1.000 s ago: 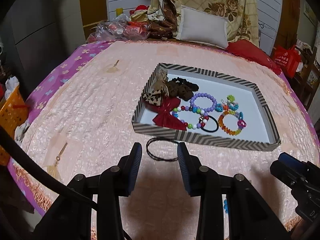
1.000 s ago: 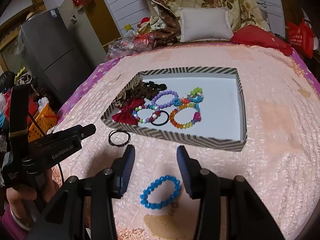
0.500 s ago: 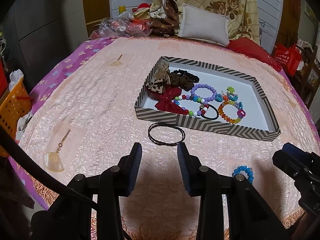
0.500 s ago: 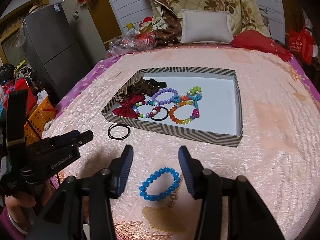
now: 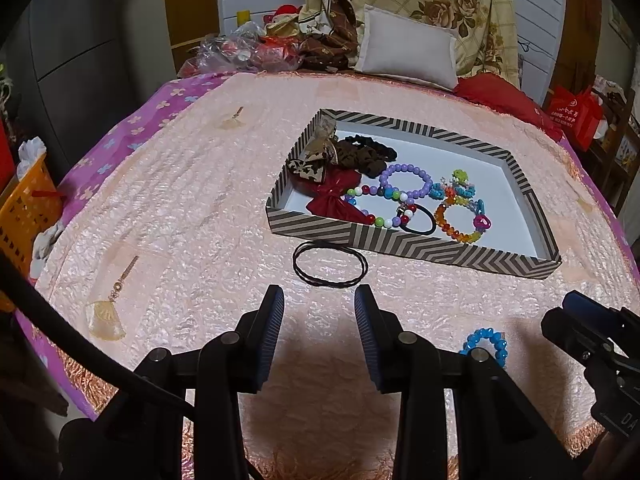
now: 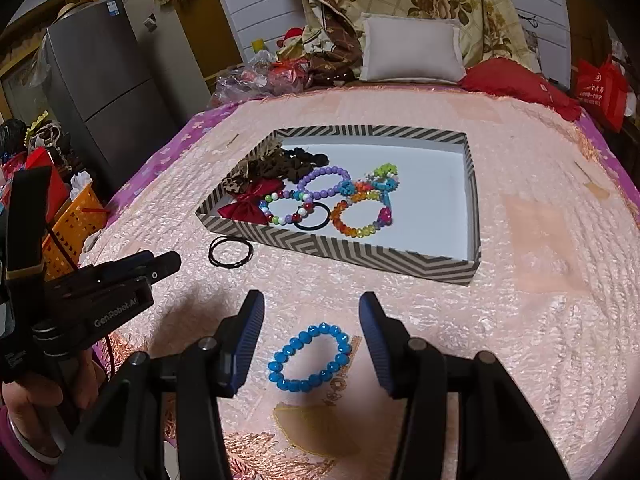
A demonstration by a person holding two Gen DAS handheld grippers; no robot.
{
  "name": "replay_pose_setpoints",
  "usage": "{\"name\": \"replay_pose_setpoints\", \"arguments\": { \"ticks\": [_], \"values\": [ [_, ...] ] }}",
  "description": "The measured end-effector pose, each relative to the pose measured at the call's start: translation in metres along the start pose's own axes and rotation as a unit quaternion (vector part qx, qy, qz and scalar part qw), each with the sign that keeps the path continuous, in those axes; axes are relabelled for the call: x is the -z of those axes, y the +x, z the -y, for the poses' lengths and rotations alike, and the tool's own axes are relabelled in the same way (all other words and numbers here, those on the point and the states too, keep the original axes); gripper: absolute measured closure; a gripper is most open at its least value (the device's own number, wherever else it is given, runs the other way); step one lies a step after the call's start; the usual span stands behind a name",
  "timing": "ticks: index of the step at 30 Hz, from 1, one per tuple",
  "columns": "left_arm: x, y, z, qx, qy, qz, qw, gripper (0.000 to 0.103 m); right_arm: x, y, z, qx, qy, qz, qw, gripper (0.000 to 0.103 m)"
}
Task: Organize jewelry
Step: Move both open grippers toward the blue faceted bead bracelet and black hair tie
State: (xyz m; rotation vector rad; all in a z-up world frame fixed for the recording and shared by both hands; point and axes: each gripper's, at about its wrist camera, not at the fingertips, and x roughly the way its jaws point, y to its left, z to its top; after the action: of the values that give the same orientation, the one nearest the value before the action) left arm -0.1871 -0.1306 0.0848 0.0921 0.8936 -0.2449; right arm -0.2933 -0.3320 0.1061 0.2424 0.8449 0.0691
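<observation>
Right wrist view is showing the blue bead bracelet (image 6: 310, 358) lying flat on the bed (image 6: 540, 320) between the right gripper (image 6: 311, 330)'s fingers, which are standing apart, clamped on nothing; its oval is running from 8 to 2 o'clock. At 10 o'clock, the black hair tie (image 6: 231, 252) is lying just beside the striped tray (image 6: 360, 254), ahead of the left gripper (image 5: 319, 322), its fingers apart and empty. Pillows are resting at 12 o'clock.

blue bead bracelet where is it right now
The blue bead bracelet lies on the pink bedspread, outside the striped tray, on its near side. In the right wrist view it sits between the right gripper's open jaws, untouched.
</observation>
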Motion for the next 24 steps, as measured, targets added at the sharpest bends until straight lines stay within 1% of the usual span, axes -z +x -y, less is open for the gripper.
{"name": "replay_pose_setpoints", "arguments": {
  "ticks": [13,20,24],
  "values": [
    [0.001,0.001,0.002,-0.001,-0.001,-0.003,1.0000,0.078,0.002,0.004,-0.003,-0.001,-0.005,-0.010,1.000,0.052],
    [0.002,0.006,-0.007,-0.003,-0.006,-0.010,0.9999,0.078,0.004,0.009,-0.001,-0.002,-0.005,-0.017,1.000,0.051],
    [0.001,0.007,-0.022,0.002,-0.021,-0.014,0.9997,0.078,0.007,0.009,0.005,0.001,-0.004,-0.021,1.000,0.051]
  ]
}}
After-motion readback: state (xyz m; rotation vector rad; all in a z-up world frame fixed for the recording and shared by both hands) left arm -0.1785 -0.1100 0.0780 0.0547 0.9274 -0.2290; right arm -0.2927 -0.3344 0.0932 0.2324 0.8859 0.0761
